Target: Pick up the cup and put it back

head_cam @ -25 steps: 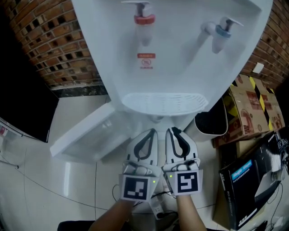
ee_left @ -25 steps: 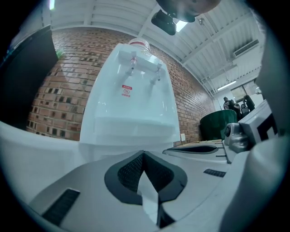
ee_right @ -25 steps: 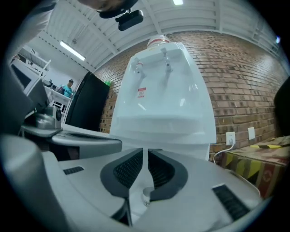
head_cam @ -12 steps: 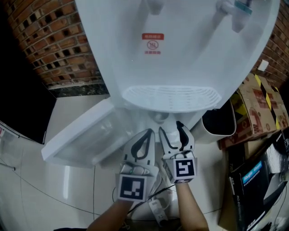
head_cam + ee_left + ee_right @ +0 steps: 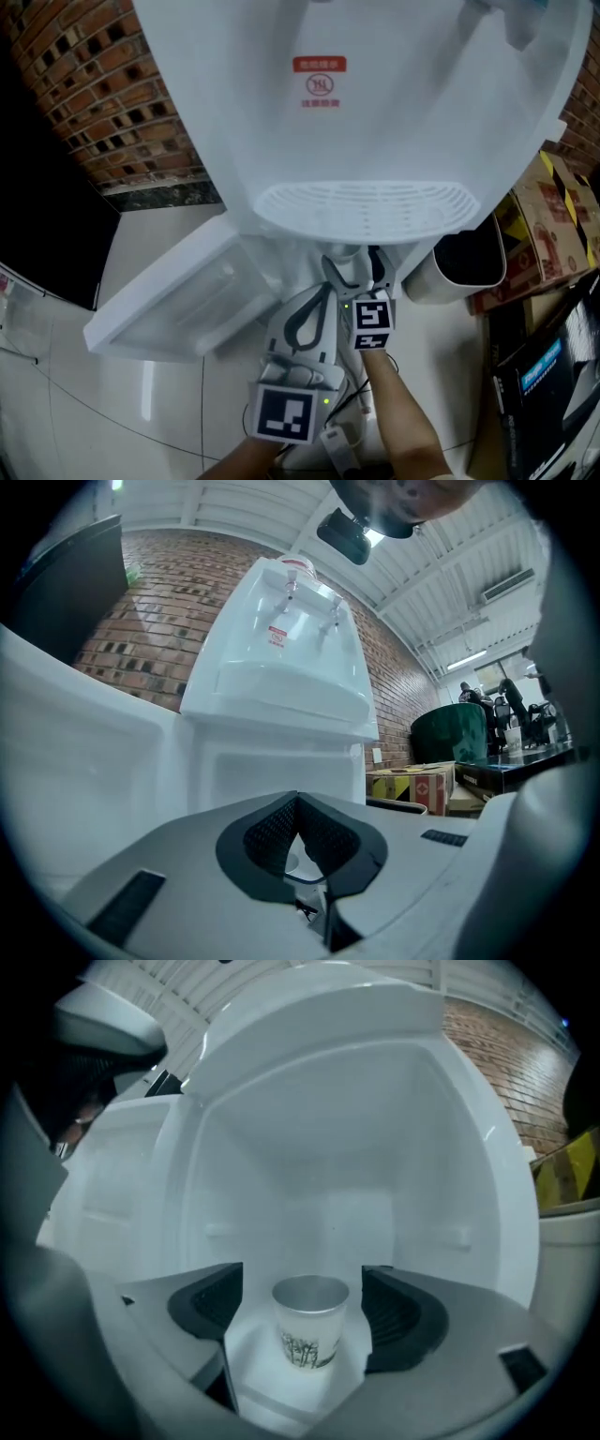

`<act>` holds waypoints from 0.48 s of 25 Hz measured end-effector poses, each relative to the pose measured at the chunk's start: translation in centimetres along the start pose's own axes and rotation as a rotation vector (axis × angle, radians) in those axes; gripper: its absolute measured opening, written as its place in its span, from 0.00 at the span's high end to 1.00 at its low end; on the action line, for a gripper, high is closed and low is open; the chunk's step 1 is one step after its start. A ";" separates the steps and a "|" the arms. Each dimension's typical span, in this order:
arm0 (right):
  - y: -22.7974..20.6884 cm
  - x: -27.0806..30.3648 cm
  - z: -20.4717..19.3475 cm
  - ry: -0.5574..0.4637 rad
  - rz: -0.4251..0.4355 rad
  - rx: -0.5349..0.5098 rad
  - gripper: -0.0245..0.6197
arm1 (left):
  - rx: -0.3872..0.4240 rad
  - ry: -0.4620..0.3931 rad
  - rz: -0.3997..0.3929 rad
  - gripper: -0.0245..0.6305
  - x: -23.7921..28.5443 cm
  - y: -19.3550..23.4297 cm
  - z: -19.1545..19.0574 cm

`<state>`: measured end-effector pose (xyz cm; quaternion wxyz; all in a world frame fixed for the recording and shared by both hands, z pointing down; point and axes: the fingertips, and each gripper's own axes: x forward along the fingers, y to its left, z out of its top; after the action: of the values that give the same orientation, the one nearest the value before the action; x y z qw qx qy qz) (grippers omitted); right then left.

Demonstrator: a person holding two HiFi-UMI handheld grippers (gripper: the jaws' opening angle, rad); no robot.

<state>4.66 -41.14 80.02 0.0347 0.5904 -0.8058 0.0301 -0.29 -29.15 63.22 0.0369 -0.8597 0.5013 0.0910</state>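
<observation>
A small frosted cup [image 5: 310, 1321] with a dark plant print stands upright on the white floor of the dispenser's lower cabinet [image 5: 328, 1176]. My right gripper [image 5: 305, 1309] reaches into that cabinet. Its jaws have just been opening and stand wide on either side of the cup, with neither pad touching it. In the head view the right gripper [image 5: 356, 267] disappears under the drip tray [image 5: 366, 211], and the cup is hidden there. My left gripper [image 5: 321, 291] hovers just outside the cabinet, shut with nothing in it [image 5: 298, 803].
The cabinet door [image 5: 178, 300] swings open to the left. A white bin [image 5: 464, 262] and cardboard boxes [image 5: 553, 225] stand on the right. A brick wall [image 5: 103, 103] lies behind, a black panel [image 5: 47, 234] at left. A power strip and cable [image 5: 337, 445] lie on the floor.
My right gripper has moved forward and down into the cabinet under the drip tray, and its jaws have opened. The left gripper has sunk slightly and stays shut.
</observation>
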 end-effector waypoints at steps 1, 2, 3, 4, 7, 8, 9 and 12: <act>-0.2 0.6 -0.6 0.008 -0.001 0.004 0.32 | 0.004 0.008 -0.003 0.97 -0.1 0.0 -0.2; -0.3 1.1 -1.1 0.016 -0.002 0.007 0.27 | 0.006 0.015 -0.004 0.97 -0.2 0.0 -0.4; -0.5 1.6 -1.6 0.022 -0.001 0.009 0.27 | 0.006 0.021 -0.002 0.97 -0.3 0.2 -0.6; -0.6 2.1 -2.0 0.026 -0.001 0.010 0.27 | 0.006 0.026 0.002 0.97 -0.3 0.4 -0.8; -0.7 3.5 -3.0 0.045 0.006 0.002 0.27 | 0.008 0.030 0.017 0.97 -0.4 1.2 -1.0; -0.7 3.9 -3.2 0.052 0.007 0.001 0.27 | 0.011 0.028 0.020 0.97 -0.3 1.3 -1.0; -0.8 4.2 -3.3 0.057 0.007 0.001 0.27 | 0.013 0.026 0.023 0.97 -0.3 1.4 -1.0; -0.7 4.8 -3.5 0.066 0.012 -0.013 0.38 | 0.016 0.030 0.027 0.97 -0.3 1.5 -1.1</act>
<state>3.99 -45.61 83.96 0.0647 0.5842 -0.8078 0.0445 -1.60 -29.77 64.35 0.0348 -0.8537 0.5142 0.0744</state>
